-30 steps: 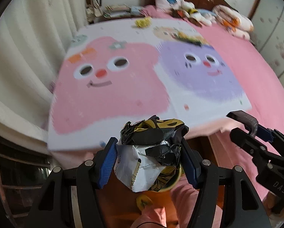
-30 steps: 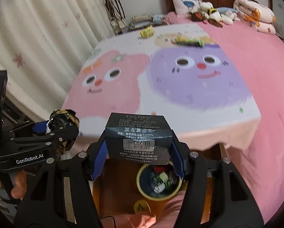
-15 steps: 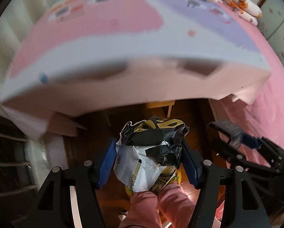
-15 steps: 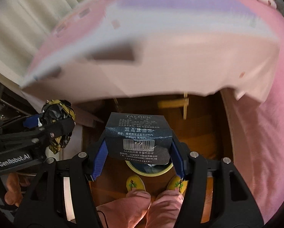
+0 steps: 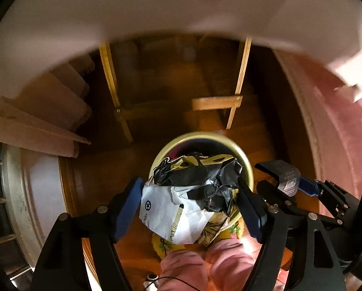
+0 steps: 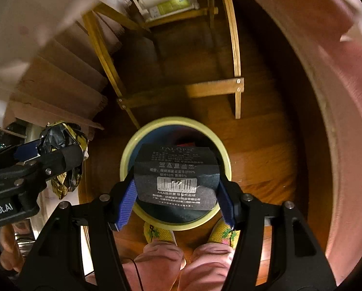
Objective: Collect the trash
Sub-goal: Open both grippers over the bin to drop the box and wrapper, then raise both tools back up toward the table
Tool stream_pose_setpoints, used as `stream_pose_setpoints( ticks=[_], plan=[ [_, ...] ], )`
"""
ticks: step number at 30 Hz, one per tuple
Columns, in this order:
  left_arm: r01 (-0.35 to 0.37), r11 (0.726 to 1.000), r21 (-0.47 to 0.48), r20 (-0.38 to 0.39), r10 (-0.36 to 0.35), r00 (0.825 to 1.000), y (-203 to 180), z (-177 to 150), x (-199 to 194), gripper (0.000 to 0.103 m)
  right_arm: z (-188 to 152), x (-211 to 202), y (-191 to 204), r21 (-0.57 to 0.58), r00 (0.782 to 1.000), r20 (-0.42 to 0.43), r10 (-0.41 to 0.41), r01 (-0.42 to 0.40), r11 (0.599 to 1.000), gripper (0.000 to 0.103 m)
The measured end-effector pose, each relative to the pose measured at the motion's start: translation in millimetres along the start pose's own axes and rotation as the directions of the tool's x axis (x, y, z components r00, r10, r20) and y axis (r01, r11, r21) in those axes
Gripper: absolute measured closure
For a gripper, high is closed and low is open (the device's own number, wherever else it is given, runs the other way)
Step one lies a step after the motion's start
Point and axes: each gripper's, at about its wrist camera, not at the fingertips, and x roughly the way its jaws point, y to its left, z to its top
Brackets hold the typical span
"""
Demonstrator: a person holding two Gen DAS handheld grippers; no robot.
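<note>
Both pieces collected, neither yet dropped. Left gripper (image 5: 190,208) clamps the crumpled wrapper (image 5: 193,194); right gripper (image 6: 176,191) clamps the dark box (image 6: 176,177), each poised above the yellow-rimmed bin (image 6: 225,160) on the floor. 1 second earlier both cameras faced the bed; now they point downward.

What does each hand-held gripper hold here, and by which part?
Left hand-held gripper: crumpled wrapper, pinched across its sides. Right hand-held gripper: dark box, clamped on its two side faces.
</note>
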Motion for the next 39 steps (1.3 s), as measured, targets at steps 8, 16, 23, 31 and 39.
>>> stream_pose_setpoints(
  ticks=[8, 16, 23, 31, 39],
  plan=[
    [-0.008, 1.0, 0.03, -0.019, 0.008, 1.0, 6.7, -12.2, 36.5, 0.007, -5.2, 37.6, -12.3, 0.011, 1.0, 0.001, -0.004, 0.004, 1.0, 0.028],
    [-0.03, 0.999, 0.031, 0.021, 0.029, 0.999, 11.1, -10.4, 20.9, 0.007, 4.2, 25.2, -4.2, 0.018, 1.0, 0.026, -0.017, 0.017, 1.0, 0.027],
    [-0.033, 0.999, 0.026, 0.054, 0.032, 0.998, 11.9, -2.5, -19.8, 0.007, 14.8, -10.2, 4.9, 0.04, 0.999, 0.04, -0.035, 0.033, 0.999, 0.027],
    [-0.021, 0.999, 0.039, 0.117, 0.016, 0.993, 8.8, 10.7, -104.2, 0.007, 25.4, -85.2, 25.1, 0.067, 0.997, 0.068, -0.027, 0.023, 0.997, 0.027],
    [0.009, 0.996, 0.088, 0.168, -0.024, 0.986, 0.9, 20.4, -219.7, 0.007, 40.4, -196.1, 59.7, 0.059, 0.986, 0.165, -0.007, -0.003, 0.998, 0.027]
  ],
)
